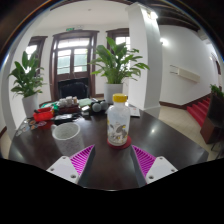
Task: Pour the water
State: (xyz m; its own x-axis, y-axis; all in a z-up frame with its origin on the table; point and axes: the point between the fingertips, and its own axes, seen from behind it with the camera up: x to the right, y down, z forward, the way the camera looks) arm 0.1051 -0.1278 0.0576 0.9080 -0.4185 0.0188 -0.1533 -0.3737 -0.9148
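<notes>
A clear plastic bottle [118, 124] with a yellow cap and a red-and-white label stands upright on the dark round table [150, 135], just ahead of my fingers and centred between them. A clear cup [66, 134] stands on the table to the bottle's left. My gripper [113, 161] is open, its pink pads [82, 158] spread wide, and holds nothing. The bottle stands beyond the fingertips, not touched.
A red bowl [43, 114] and dark tea ware [85, 105] lie at the table's far left. Two large potted plants [118, 62] stand behind the table. A wooden door is at the back and red stairs [203, 108] at the right.
</notes>
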